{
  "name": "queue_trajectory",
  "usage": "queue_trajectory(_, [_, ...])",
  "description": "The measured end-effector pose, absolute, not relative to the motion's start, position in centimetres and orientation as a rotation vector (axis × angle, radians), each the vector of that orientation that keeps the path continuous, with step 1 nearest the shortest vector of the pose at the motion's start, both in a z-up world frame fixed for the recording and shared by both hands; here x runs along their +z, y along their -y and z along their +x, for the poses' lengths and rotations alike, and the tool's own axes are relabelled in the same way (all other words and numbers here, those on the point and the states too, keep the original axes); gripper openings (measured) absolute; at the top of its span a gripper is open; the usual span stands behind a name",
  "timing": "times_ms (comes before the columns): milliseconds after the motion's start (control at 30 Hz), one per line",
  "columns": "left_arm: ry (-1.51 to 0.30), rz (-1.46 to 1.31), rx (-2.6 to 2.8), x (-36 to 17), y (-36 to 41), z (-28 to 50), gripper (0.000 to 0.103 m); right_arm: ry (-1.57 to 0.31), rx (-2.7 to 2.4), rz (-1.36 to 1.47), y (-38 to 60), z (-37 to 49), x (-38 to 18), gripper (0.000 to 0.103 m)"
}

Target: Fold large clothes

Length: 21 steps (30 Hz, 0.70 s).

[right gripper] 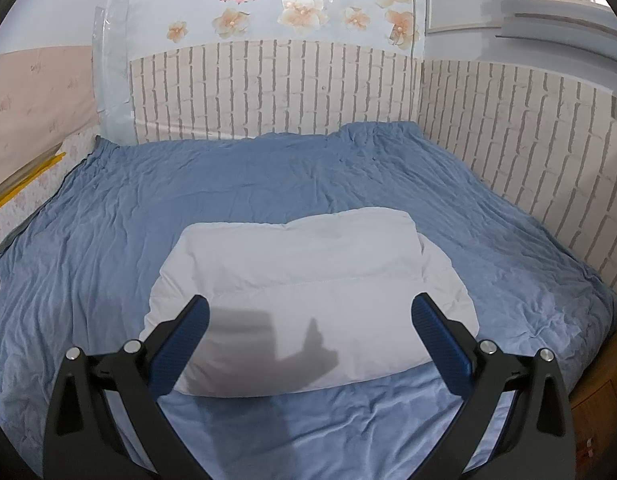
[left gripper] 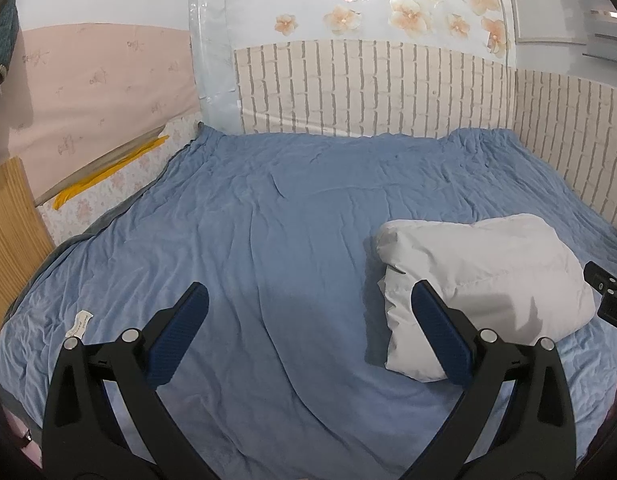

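A white puffy garment (left gripper: 484,292) lies folded into a thick rectangle on the blue bedspread (left gripper: 268,216). In the left wrist view it sits to the right, and my left gripper (left gripper: 308,300) hangs open over bare bedspread just left of it, nothing between its fingers. In the right wrist view the folded garment (right gripper: 308,292) lies straight ahead. My right gripper (right gripper: 308,312) is open above its near edge, holding nothing, and its shadow falls on the white fabric. The right gripper's black body (left gripper: 608,296) shows at the left view's right edge.
The blue bedspread (right gripper: 348,168) covers a bed set against brick-pattern wall padding (left gripper: 368,88) at the back and right (right gripper: 528,140). A wooden board (left gripper: 12,232) and a floral mattress edge (left gripper: 108,184) border the left. A white label (left gripper: 79,324) lies on the bedspread near the left finger.
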<state>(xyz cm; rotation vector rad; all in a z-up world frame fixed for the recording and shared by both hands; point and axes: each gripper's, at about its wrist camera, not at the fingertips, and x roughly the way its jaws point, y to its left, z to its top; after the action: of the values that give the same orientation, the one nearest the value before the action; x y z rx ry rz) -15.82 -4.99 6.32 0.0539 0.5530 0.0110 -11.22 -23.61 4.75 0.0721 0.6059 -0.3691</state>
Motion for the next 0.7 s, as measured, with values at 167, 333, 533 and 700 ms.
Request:
queue_trajectory(167, [-0.552,0.056,0.012,6.23,4.96,-15.83,0.1,-0.604,-0.37,0.068,23.46,-11.24,4.9,0.101])
queue_trajectory(333, [-0.55,0.058,0.013,6.21,4.97,-15.94,0.1,-0.606,-0.37,0.069,23.45,-11.32,5.1,0.101])
queue_trajectory(533, [-0.555,0.052,0.011,6.18,4.89,-16.05,0.1,-0.606,-0.371,0.069,23.4,-11.34,5.11,0.101])
queue_trajectory(700, [-0.542,0.073,0.008,6.27,5.21,-16.23,0.1,-0.608,-0.372,0.071,23.35,-11.41,5.03,0.101])
